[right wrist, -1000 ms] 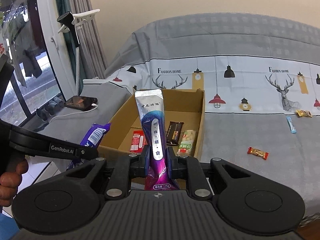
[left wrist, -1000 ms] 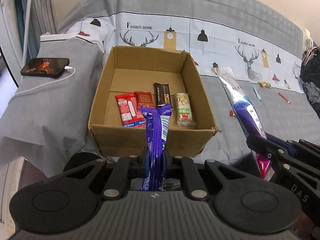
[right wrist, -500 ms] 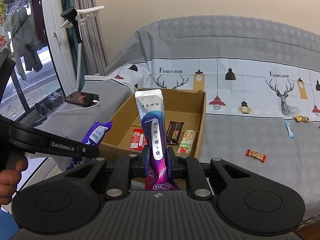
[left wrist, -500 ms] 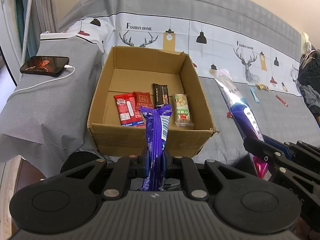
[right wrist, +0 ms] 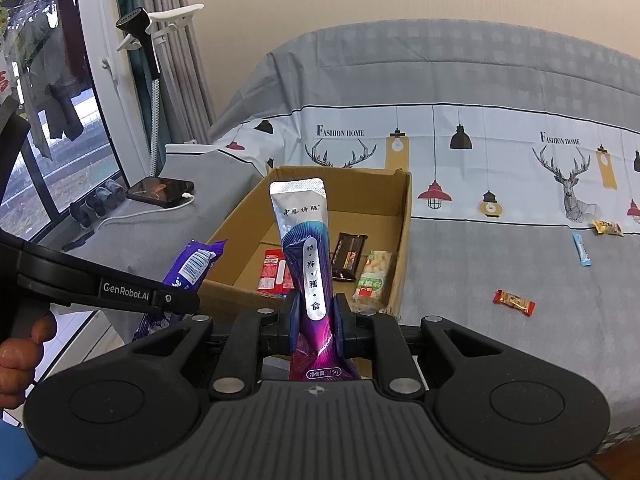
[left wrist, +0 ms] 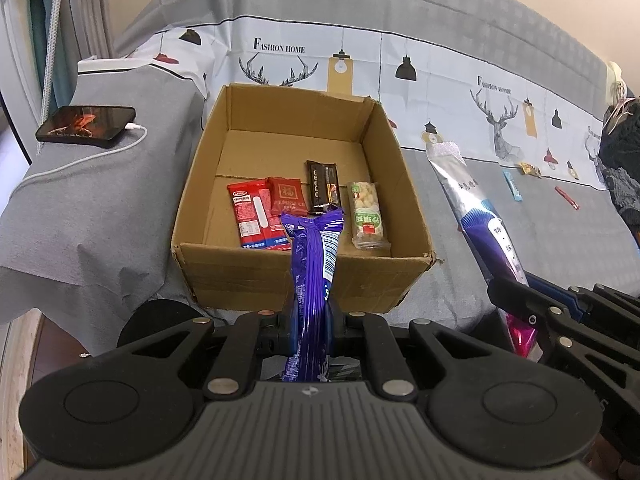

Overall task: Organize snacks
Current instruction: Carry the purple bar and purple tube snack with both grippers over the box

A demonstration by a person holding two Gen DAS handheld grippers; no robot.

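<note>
An open cardboard box sits on the grey sofa cover, holding two red packets, a dark bar and a green-labelled nut bar. My left gripper is shut on a purple snack wrapper, held upright just before the box's near wall. My right gripper is shut on a silver-and-purple pouch, also upright, near the box's front right corner. Each held snack shows in the other view: the purple wrapper and the pouch.
Loose snacks lie on the cover to the right: an orange-red candy, a blue stick, a gold-wrapped sweet, a red stick. A phone charges on the left armrest. A person's hand grips the left tool.
</note>
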